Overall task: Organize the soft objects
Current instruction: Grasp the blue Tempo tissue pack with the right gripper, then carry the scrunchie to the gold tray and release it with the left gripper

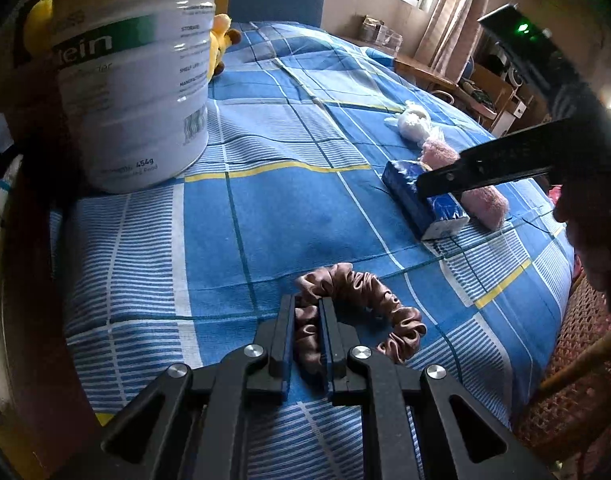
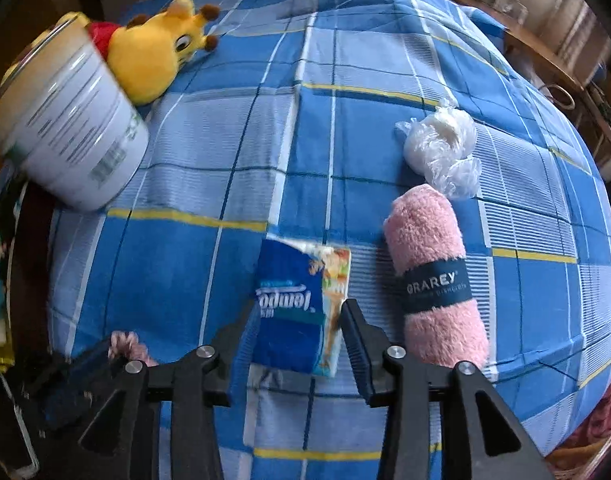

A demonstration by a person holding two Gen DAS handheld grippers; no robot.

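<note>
- The scrunchie [image 1: 361, 312] on the bed [image 1: 265, 208] is pinched by the left gripper [image 1: 307, 334]; its jaws are clenched on one fold.
- The right gripper [image 2: 299, 340] is set around the tissue pack [image 2: 301, 304], jaws released, pads not pressing.
- The pack should be squeezed gently at its middle.
- "Tempo" is read on the pack, "ORAREY" on the pink towel [image 2: 433, 276], "454g" on the can [image 1: 137, 72].

Left tongs [image 1: 307, 306] clamped, right tongs [image 2: 301, 312] parted

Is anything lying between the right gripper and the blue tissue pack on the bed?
Nothing visible. The right gripper already straddles the blue tissue pack, open; the rolled pink towel lies beside it, outside the jaws.
</note>
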